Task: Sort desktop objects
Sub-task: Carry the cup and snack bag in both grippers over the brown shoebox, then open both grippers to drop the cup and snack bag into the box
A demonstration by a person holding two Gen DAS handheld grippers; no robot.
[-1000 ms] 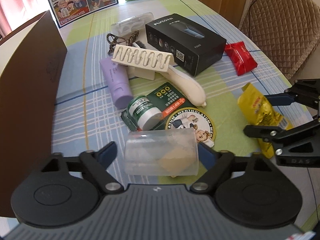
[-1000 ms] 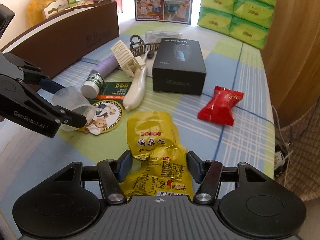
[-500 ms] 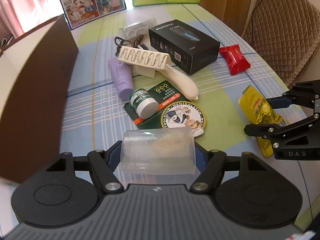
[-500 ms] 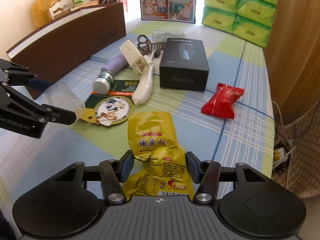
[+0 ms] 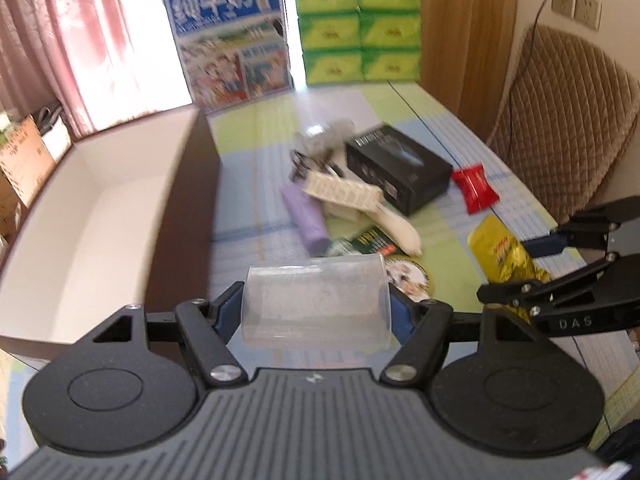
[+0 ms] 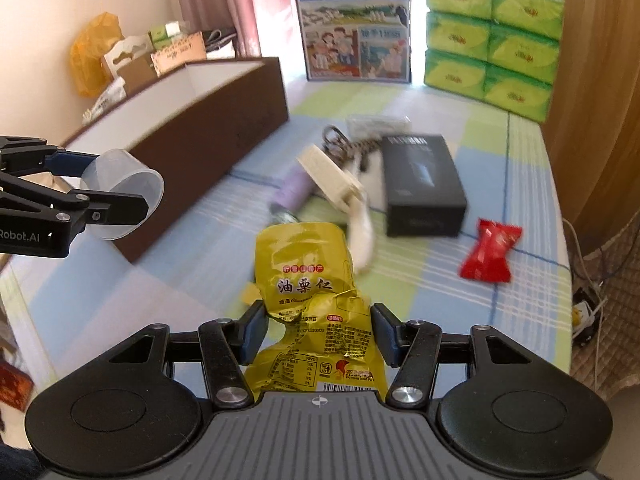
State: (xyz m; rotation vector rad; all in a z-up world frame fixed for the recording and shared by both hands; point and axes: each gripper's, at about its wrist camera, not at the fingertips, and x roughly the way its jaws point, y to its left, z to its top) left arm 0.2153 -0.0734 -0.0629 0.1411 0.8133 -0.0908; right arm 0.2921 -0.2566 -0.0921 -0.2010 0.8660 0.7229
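My left gripper (image 5: 316,310) is shut on a clear plastic cup (image 5: 316,304) held on its side above the table; the same cup (image 6: 124,192) shows at the left in the right wrist view. My right gripper (image 6: 318,330) is shut on a crinkled yellow snack bag (image 6: 308,280), lifted off the cloth; that bag (image 5: 500,252) shows at the right in the left wrist view. A long brown box with a white inside (image 5: 100,208) stands open at the left of the table, close beside the cup.
On the checked cloth lie a black carton (image 5: 398,168), a red candy pack (image 5: 476,188), a purple tube (image 5: 306,216), a cream comb-like tool (image 5: 344,192) and a round sticker card (image 5: 408,276). A milk carton box (image 5: 232,40) and green tissue packs (image 5: 356,28) stand at the far end. A quilted chair (image 5: 568,120) is right.
Both grippers have risen from the table, the left with the cup and the right with the yellow bag. The left swung toward the brown box, whose white inside now shows.
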